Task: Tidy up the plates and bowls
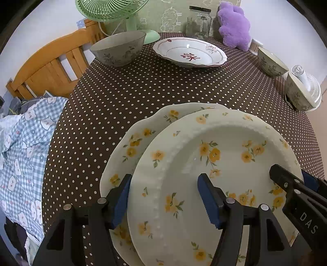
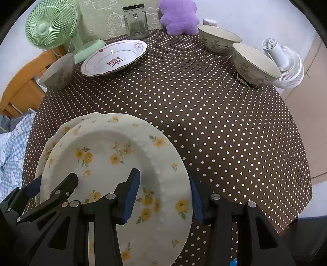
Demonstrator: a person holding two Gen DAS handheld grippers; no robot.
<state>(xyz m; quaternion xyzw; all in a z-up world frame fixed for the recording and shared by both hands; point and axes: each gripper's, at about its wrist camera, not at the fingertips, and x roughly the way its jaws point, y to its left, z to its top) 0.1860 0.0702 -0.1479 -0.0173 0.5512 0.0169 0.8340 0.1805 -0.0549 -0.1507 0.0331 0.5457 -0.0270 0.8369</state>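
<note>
Straddling opposite rims of the top plate (image 1: 214, 163), the left gripper (image 1: 165, 196) and right gripper (image 2: 163, 196) both stand wide open, gripping nothing. It rests off-centre on the lower plate (image 1: 130, 147) at the table's (image 2: 224, 126) near edge — rigid, glazed, slippery, breakable; take it by the rim.

1. I see a table with a brown dotted cloth (image 2: 204, 122).
2. Near me lies a lower yellow-flower plate (image 1: 130, 147); a second one overlaps it.
3. At the far side stand a pink-flower plate (image 2: 114, 59), a grey bowl (image 1: 118, 49), two more bowls (image 2: 255, 63), a green fan (image 2: 53, 26), a jar (image 2: 136, 20) and a purple plush (image 2: 179, 16).
</note>
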